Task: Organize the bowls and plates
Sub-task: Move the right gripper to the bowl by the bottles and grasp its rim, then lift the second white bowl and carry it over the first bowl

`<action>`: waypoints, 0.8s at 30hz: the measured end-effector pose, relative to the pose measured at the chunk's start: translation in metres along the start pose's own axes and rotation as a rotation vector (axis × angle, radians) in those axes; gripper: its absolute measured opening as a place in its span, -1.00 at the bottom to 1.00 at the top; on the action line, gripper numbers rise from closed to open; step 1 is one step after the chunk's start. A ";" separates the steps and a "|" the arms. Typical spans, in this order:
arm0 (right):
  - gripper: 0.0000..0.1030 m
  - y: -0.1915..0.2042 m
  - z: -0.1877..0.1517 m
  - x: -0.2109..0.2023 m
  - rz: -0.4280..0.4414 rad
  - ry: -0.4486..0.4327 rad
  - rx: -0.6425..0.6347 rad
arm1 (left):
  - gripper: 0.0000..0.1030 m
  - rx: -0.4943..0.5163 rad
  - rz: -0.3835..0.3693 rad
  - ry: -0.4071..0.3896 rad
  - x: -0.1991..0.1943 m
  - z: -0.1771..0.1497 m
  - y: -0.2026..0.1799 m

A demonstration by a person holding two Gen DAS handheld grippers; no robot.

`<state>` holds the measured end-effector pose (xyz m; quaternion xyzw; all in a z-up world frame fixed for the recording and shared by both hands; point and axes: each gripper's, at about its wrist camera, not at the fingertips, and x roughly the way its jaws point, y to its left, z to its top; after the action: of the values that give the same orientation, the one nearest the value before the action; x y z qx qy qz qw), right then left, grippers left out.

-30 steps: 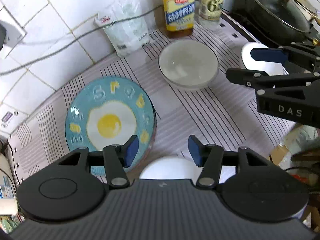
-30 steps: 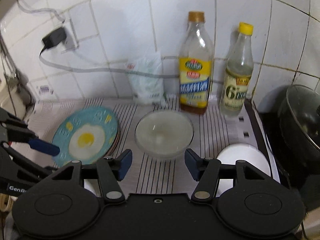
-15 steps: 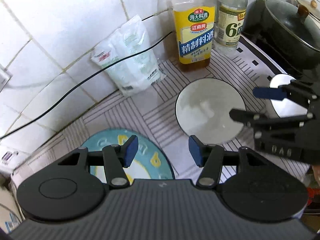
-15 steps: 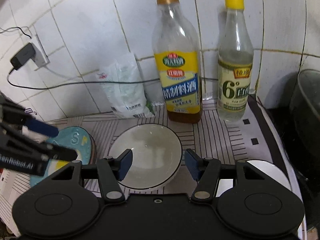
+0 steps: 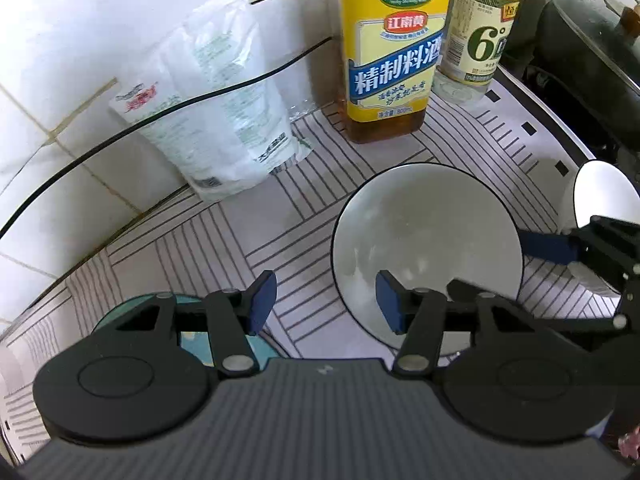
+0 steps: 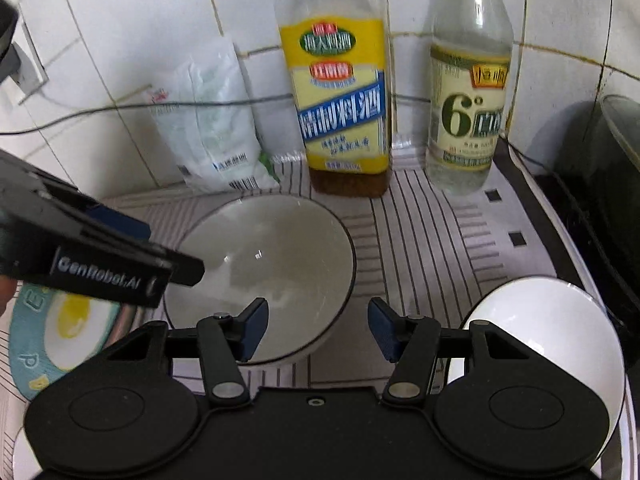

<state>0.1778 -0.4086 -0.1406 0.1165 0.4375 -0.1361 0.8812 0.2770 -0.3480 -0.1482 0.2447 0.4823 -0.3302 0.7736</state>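
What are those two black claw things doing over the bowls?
A person is tidying dishes with a gripper in each hand. The left gripper and right gripper are both open and empty, hovering over the dark-rimmed bowl. Nothing is picked up yet. A white bowl sits to its right, an egg-pattern plate to its left.

Lighting's decent, kinda cool daylight-ish, no hard shadows anywhere. The white tiles (image 5: 80, 40) blow out top left in the left wrist view, almost pure white. Soft reflections sit inside the gray bowl (image 6: 264, 264), and the white bowl (image 6: 552, 340) is close to clipping. The right wrist view is smeary: bottle labels (image 6: 340, 92) look motion-blurred, while the left view's label (image 5: 394, 60) reads sharp. Heavy fisheye bend on grout lines, and dark vignette in the right view's corners.
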 end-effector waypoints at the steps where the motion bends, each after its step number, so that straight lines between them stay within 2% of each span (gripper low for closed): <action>1: 0.19 0.000 -0.001 0.002 0.007 0.001 0.006 | 0.01 0.005 0.000 0.000 0.003 0.001 -0.001; 2: 0.19 0.000 -0.002 0.004 0.011 0.005 0.015 | -0.01 0.004 0.002 0.002 0.006 0.001 0.000; 5: 0.13 0.002 -0.003 0.008 -0.019 -0.004 0.009 | -0.25 -0.002 0.001 0.011 0.013 0.001 0.001; 6: 0.05 0.002 -0.003 0.009 -0.032 -0.004 0.008 | -0.35 -0.005 -0.002 0.017 0.016 0.001 0.002; 8: -0.15 0.003 -0.002 0.011 -0.078 0.004 0.011 | -0.39 -0.040 -0.031 0.034 0.020 0.001 0.008; 10: -0.23 0.008 0.001 0.011 -0.117 0.000 -0.032 | -0.53 -0.081 -0.065 0.042 0.023 0.001 0.014; 14: -0.51 0.009 0.003 0.012 -0.115 -0.012 -0.070 | -0.85 -0.116 -0.122 0.052 0.023 0.003 0.016; 15: -0.56 0.008 0.003 0.013 -0.110 -0.014 -0.070 | -0.85 -0.116 -0.121 0.051 0.023 0.003 0.015; 20: -0.57 0.005 0.005 0.020 -0.092 0.008 -0.038 | -0.85 -0.119 -0.102 0.034 0.023 0.001 0.011; 24: -0.62 0.002 0.006 0.024 -0.069 0.028 -0.014 | -0.85 -0.132 -0.095 0.055 0.019 -0.001 0.012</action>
<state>0.1973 -0.4121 -0.1563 0.0971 0.4546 -0.1618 0.8705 0.2910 -0.3444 -0.1652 0.1791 0.5352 -0.3275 0.7578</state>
